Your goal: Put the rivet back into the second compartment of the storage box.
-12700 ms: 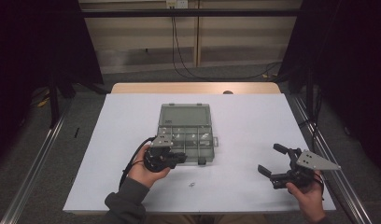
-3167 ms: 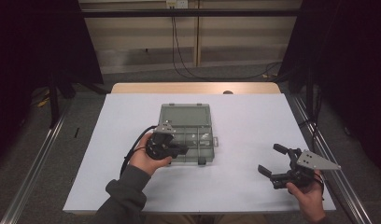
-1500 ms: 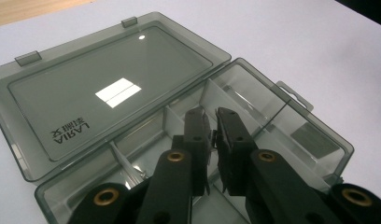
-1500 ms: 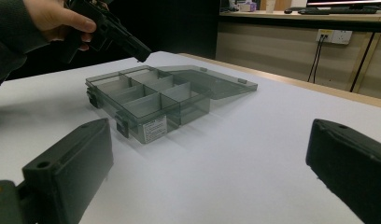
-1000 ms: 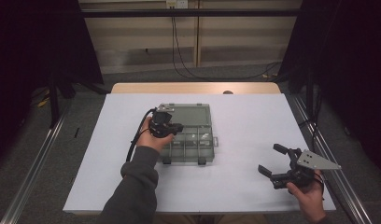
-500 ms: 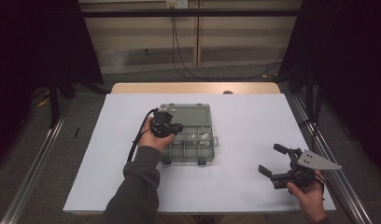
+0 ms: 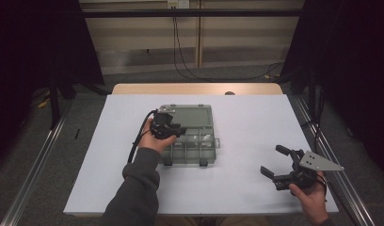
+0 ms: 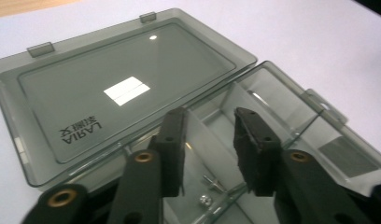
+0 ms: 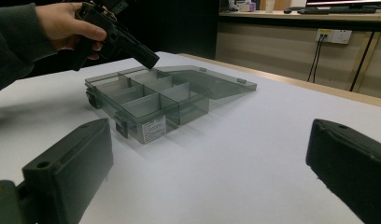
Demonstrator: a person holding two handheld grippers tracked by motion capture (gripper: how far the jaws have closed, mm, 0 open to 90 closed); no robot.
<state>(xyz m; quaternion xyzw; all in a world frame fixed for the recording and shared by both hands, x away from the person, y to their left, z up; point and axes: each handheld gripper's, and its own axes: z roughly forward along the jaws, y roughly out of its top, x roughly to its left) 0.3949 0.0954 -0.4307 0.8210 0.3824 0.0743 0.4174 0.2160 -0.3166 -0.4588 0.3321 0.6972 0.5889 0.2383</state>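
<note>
Mid-table: organizer box (image 7: 190, 136) lid flat, away | left gripper (image 8: 209, 149) parted | right gripper (image 7: 280, 162) agape

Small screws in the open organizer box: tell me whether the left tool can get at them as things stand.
Probably yes. The lid lies folded back flat, so the compartments are uncovered, and the left tool hangs open just above the screws. The dividers beside them could crowd its jaws.
</note>
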